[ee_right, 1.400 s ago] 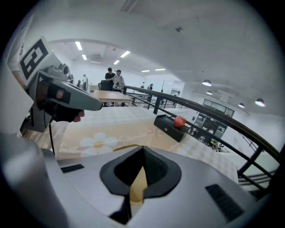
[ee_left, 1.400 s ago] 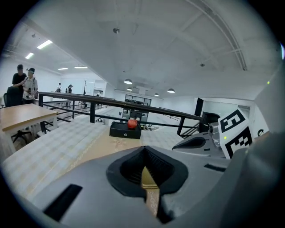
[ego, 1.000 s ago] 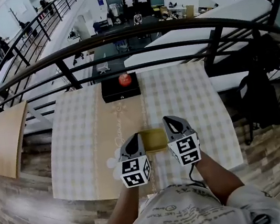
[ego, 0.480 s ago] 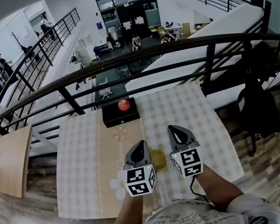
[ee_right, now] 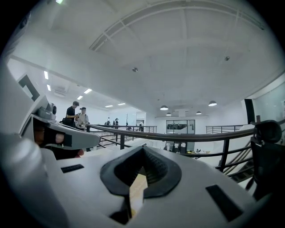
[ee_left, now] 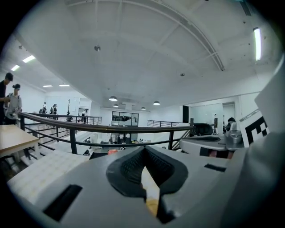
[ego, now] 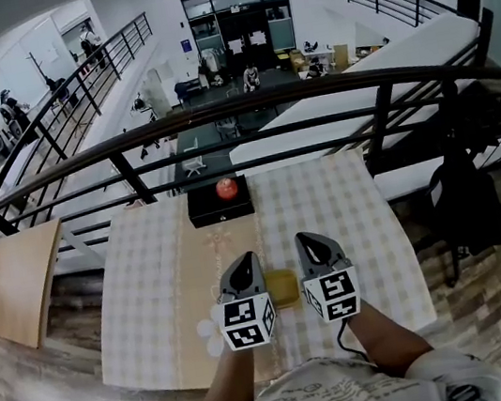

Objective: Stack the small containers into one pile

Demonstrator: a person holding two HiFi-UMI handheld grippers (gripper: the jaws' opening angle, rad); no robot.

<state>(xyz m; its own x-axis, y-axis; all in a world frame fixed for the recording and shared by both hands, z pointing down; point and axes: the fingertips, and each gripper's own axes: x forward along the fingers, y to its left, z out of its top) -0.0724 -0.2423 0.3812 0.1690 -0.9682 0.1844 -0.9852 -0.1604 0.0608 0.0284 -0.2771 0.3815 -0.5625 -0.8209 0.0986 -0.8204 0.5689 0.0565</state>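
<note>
In the head view a small yellow container [ego: 282,287] sits on the checked tablecloth [ego: 146,288] near the table's front edge. It lies between my two grippers and is partly hidden by them. My left gripper [ego: 242,261] is just left of it and my right gripper [ego: 306,239] just right of it; both are held above the table and point away from me. In the left gripper view the left gripper [ee_left: 144,153] is shut, with a yellow patch showing low in the gap. The right gripper [ee_right: 142,151] is shut with nothing in it.
A black box [ego: 219,208] with a red round thing [ego: 227,188] on it stands at the table's far edge. A dark railing [ego: 245,110] runs behind the table. A wooden board [ego: 17,281] lies to the left, and a dark chair [ego: 464,183] stands to the right.
Both grippers have drawn back a little toward me and now cover more of the yellow container. The head view has tilted up slightly.
</note>
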